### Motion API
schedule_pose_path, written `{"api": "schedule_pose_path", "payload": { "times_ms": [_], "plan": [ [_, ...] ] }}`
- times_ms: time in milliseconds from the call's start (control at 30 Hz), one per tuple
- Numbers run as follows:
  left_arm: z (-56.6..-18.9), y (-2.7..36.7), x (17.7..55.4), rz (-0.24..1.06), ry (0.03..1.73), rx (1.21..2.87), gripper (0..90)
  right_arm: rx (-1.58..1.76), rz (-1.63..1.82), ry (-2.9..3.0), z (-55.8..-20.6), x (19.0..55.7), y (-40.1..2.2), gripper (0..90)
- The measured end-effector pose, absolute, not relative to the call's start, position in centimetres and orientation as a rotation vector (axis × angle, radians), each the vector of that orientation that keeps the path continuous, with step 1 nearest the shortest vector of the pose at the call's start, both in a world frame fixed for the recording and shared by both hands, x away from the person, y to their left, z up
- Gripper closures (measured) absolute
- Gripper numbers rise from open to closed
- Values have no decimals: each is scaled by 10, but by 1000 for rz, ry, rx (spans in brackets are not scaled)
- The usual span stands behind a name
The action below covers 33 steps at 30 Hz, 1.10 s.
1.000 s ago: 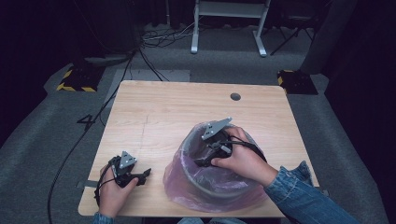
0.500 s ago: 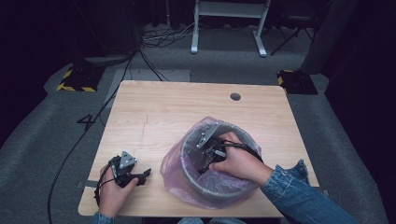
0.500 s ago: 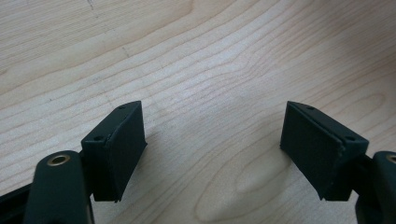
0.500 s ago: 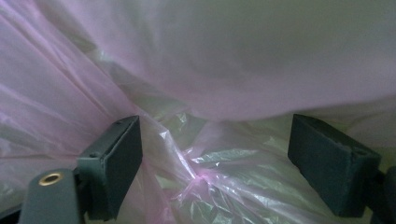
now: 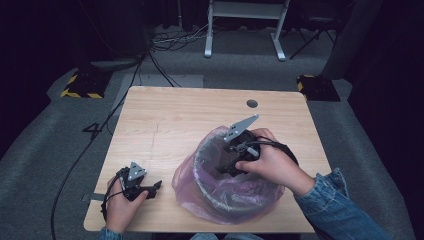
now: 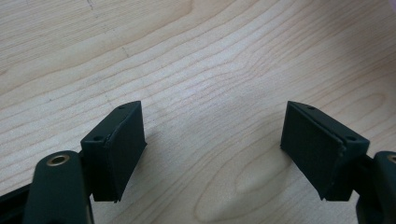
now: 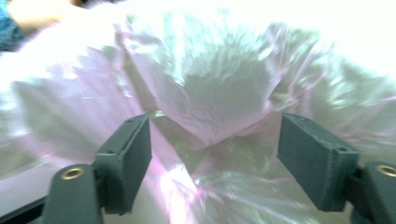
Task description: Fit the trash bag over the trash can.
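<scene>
Right claw (image 7: 215,154) apart inside blurred pink bag (image 5: 200,192), seemingly unlabelled

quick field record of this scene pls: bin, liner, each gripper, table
bin: round bin near the table's front edge, right of centre
liner: pink plastic bag lining it, draped over the rim
right gripper: right gripper inside the bin, jaws apart and just closing a little, liner folds between them, no grip seen
left gripper: left gripper open over bare wood, front left
table: wooden table
</scene>
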<state>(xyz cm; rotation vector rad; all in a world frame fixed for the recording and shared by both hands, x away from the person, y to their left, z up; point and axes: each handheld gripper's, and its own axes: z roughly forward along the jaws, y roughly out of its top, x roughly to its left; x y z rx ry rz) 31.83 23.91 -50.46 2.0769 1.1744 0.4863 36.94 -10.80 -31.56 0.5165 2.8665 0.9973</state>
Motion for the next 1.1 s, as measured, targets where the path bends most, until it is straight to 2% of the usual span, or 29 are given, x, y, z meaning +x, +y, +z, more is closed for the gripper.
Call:
{"api": "schedule_pose_path", "payload": {
  "times_ms": [233, 433, 800, 933, 1100],
  "plan": [
    [-505, 239, 318, 487, 1174, 2077, 217, 457, 1120, 2791, -278, 350, -126, 279],
    [-505, 239, 318, 487, 1173, 2077, 217, 422, 1163, 2768, -268, 330, -141, 272],
    [-505, 239, 318, 488, 1173, 2077, 217, 282, 1144, 2843, -283, 309, -136, 279],
    [-505, 239, 318, 486, 1174, 2077, 217, 271, 1106, 2895, -290, 311, -131, 348],
    [-505, 239, 318, 486, 1173, 2077, 215, 219, 1005, 2965, -298, 311, -119, 374]
  ]
}}
